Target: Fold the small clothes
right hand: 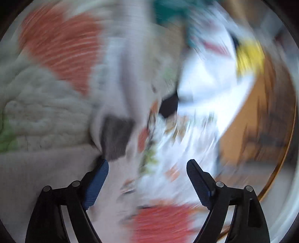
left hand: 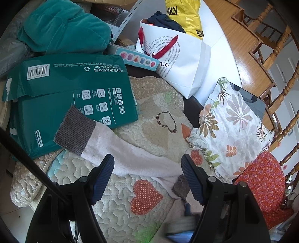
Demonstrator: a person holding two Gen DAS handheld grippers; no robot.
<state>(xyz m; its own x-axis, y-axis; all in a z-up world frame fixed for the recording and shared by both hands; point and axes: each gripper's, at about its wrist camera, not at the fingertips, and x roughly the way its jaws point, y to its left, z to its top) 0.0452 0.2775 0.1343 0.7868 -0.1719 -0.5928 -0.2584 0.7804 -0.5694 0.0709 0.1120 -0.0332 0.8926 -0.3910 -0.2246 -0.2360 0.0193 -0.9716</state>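
A pale pink garment (left hand: 130, 158) with a grey ribbed cuff (left hand: 74, 130) lies stretched across the quilted cover (left hand: 115, 211). Its sleeve runs between the fingers of my left gripper (left hand: 147, 162), which stands open just over it; the pads do not press on the cloth. A second grey cuff (left hand: 180, 187) shows by the right finger. The right wrist view is smeared by motion. My right gripper (right hand: 147, 165) is open with nothing between its fingers. A grey cuff (right hand: 115, 136) of the pink garment (right hand: 37, 168) lies just beyond its left fingertip.
A green pack of paper (left hand: 71, 97) lies under the far cuff, with a teal plush garment (left hand: 63, 28) behind it. A white paper bag (left hand: 179, 61) and a yellow bag (left hand: 185, 15) stand at the back. A floral pillow (left hand: 231, 127), red floral cloth (left hand: 261, 183) and wooden chairs (left hand: 276, 46) are at right.
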